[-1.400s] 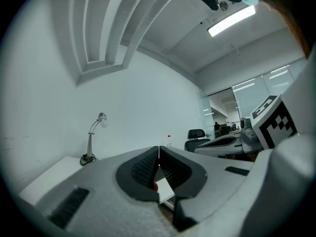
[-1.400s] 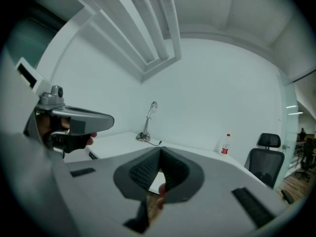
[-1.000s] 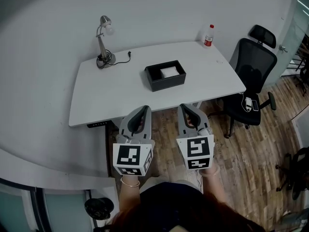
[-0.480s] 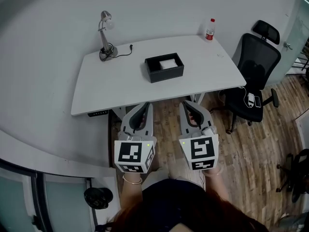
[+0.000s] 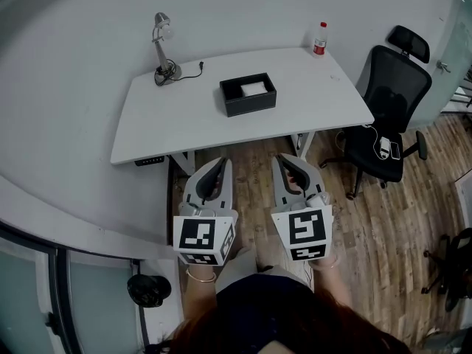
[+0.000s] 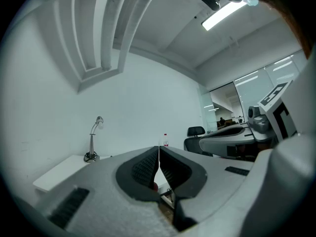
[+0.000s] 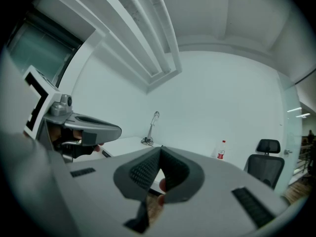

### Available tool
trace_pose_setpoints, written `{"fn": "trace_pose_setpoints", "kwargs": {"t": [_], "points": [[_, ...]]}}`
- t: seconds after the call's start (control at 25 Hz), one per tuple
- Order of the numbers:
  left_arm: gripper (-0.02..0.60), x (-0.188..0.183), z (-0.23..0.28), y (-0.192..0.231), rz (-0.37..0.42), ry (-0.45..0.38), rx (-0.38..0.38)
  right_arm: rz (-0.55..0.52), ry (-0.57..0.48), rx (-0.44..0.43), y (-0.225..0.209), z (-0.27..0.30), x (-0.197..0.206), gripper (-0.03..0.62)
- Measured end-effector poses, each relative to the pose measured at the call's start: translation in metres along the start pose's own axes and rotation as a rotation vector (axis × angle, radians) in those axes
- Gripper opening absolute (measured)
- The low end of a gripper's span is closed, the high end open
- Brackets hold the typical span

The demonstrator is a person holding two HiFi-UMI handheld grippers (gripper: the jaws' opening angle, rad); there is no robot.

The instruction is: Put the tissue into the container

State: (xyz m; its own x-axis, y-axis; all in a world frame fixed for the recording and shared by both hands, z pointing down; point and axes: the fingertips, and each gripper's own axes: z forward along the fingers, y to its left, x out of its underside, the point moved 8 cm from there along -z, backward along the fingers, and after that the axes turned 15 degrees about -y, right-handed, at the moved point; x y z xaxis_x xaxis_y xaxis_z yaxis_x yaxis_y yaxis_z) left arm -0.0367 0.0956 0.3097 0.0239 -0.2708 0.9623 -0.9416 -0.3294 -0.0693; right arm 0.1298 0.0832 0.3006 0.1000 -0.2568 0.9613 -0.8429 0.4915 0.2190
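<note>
A black open box, the container (image 5: pixel 248 94), stands mid-table on the white desk (image 5: pixel 184 120), with a white tissue (image 5: pixel 253 88) lying inside it. Both grippers hang side by side over the wooden floor, well short of the desk's near edge. The left gripper (image 5: pixel 220 162) is shut with nothing in it; in the left gripper view (image 6: pixel 158 149) its jaws meet tip to tip. The right gripper (image 5: pixel 281 161) is also shut and empty, its jaws meeting in the right gripper view (image 7: pixel 160 152). The container is hidden behind the jaws in both gripper views.
A desk lamp (image 5: pixel 164 49) with a cord stands at the desk's back left, a red-capped bottle (image 5: pixel 319 39) at its back right. A black office chair (image 5: pixel 387 109) sits right of the desk. White walls run behind and along the left.
The view has pulled back from the desk: the desk and box sit farther up and away. Both grippers stay shut and side by side.
</note>
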Motion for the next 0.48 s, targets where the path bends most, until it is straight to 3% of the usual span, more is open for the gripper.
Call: {"fn": "trace_pose_setpoints", "kwargs": {"t": [0.48], "points": [[0.028,-0.003,-0.017,-0.022,0.009,0.019,-0.020,0.011,0.009,-0.028,-0.002,-0.022,0.003,0.020]]}}
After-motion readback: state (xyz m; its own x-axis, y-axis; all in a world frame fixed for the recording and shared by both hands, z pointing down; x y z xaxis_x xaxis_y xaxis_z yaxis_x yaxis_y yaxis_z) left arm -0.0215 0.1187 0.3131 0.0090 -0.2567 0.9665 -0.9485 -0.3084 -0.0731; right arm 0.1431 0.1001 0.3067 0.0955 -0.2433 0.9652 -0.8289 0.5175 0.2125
